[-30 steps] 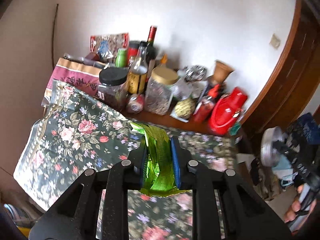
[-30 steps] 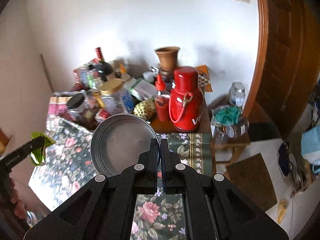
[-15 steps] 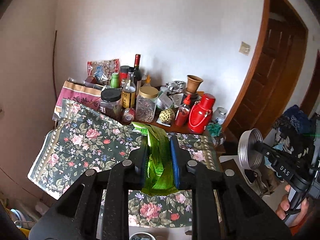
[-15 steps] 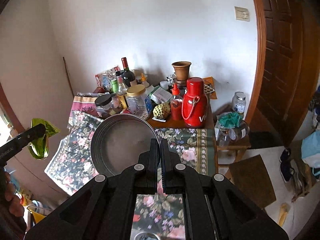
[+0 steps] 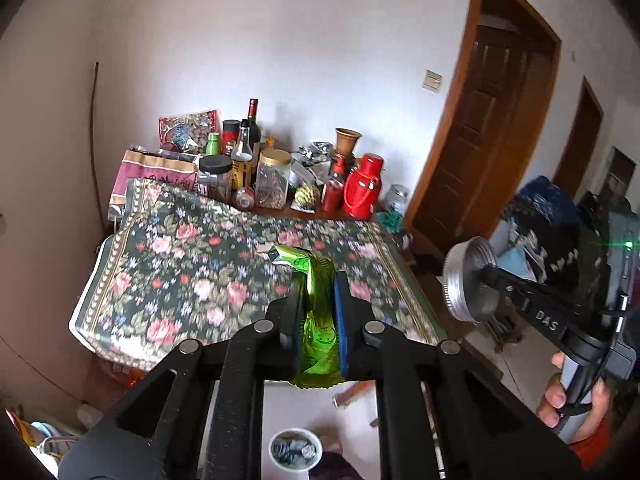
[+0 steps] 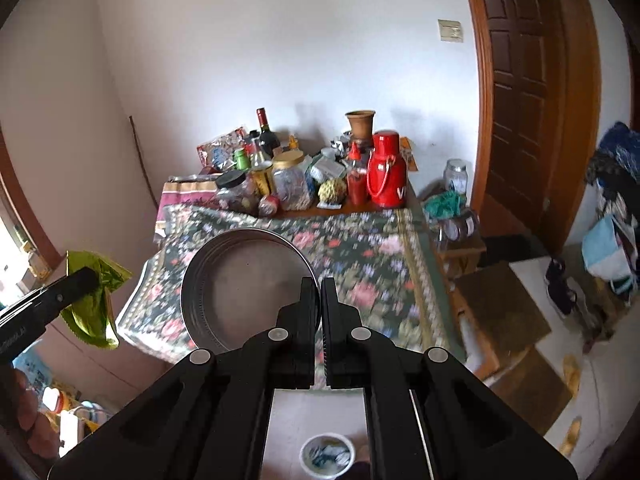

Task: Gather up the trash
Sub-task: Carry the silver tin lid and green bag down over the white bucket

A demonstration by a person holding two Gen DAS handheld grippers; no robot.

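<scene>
While both grippers hung above the floor in front of the table, each carried one thing.
Left gripper point(image 5: 318, 304): jaws pinched on a crumpled green foil wrapper point(image 5: 318, 320), whose top stuck out past the fingertips and whose crimped lower edge hung below the pads; seen from the right wrist, the wrapper point(image 6: 94, 300) dangled from the left gripper point(image 6: 86, 278) at the far left.
Right gripper point(image 6: 321, 300): fingers pressed together on the rim of a round metal tin lid point(image 6: 248, 288), hollow side toward the camera; the left wrist view showed the lid point(image 5: 470, 284) edge-on at the right gripper point(image 5: 486, 272), with a hand point(image 5: 570, 400) on the handle.
Below: a small white bin point(image 6: 327, 454) with scraps in it stood on the pale floor.
Beyond: a floral tablecloth point(image 5: 192, 264) covered the table.
Far edge of table: a red thermos point(image 6: 387, 174), a gold-lidded jar point(image 6: 290, 180), a wine bottle point(image 6: 265, 132) and a clay pot point(image 6: 361, 124), crowded together against the wall.
Right side: a brown wooden door point(image 6: 528, 80).
</scene>
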